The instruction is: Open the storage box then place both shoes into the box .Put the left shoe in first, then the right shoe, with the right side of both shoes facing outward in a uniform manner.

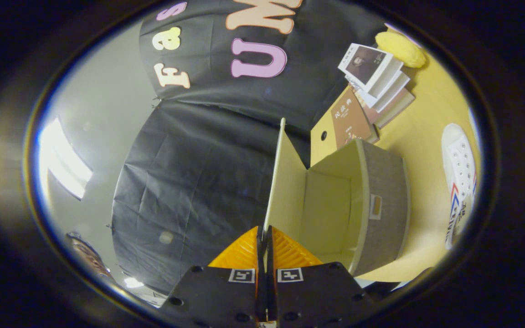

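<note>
My gripper (265,237) is shut on the lid (277,177) of the storage box, both fingers pinching the thin cream lid edge-on. The lid stands swung up and away from the grey fabric box (383,205), whose cream inside (326,205) is open and holds nothing I can see. The whole scene is rolled sideways. A white sneaker (459,177) with red and blue stripes lies on the yellow table beyond the box, to its far side from the lid.
A stack of books (374,86) lies on the yellow table (426,132) past the box, with a yellow sponge-like lump (401,48) beyond it. Black booth cloth hangs behind the lid. A person's face edge shows low by the fingers' other side.
</note>
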Available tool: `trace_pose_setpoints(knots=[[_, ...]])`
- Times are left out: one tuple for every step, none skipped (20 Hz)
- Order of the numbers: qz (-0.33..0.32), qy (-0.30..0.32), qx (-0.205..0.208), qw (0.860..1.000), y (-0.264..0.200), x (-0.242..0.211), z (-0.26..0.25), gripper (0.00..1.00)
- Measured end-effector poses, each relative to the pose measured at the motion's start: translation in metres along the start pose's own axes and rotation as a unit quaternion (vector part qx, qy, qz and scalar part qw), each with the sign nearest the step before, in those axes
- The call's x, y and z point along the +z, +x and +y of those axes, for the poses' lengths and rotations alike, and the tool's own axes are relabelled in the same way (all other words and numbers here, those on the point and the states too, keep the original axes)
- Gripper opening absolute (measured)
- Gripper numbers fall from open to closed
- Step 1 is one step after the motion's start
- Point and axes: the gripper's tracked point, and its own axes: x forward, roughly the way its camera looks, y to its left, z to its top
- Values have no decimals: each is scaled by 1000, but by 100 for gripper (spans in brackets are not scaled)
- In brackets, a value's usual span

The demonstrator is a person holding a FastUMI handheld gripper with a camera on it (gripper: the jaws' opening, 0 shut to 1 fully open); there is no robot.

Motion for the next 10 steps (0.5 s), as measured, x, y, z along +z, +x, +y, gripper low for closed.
trace_pose_setpoints(knots=[[2,-6,1,1000,5,-1,7,4],[4,-10,3,1000,10,-2,13,4],[6,-11,5,1000,15,-2,18,4],[7,-14,8,1000,21,-3,23,4],[9,-17,9,1000,27,-3,27,4],[10,-18,11,1000,32,-5,31,4],[12,-20,14,1000,38,-6,35,4],[13,-24,15,1000,44,-8,39,4],[15,-31,15,999,52,-9,43,4],[17,-39,14,999,58,-12,49,4]])
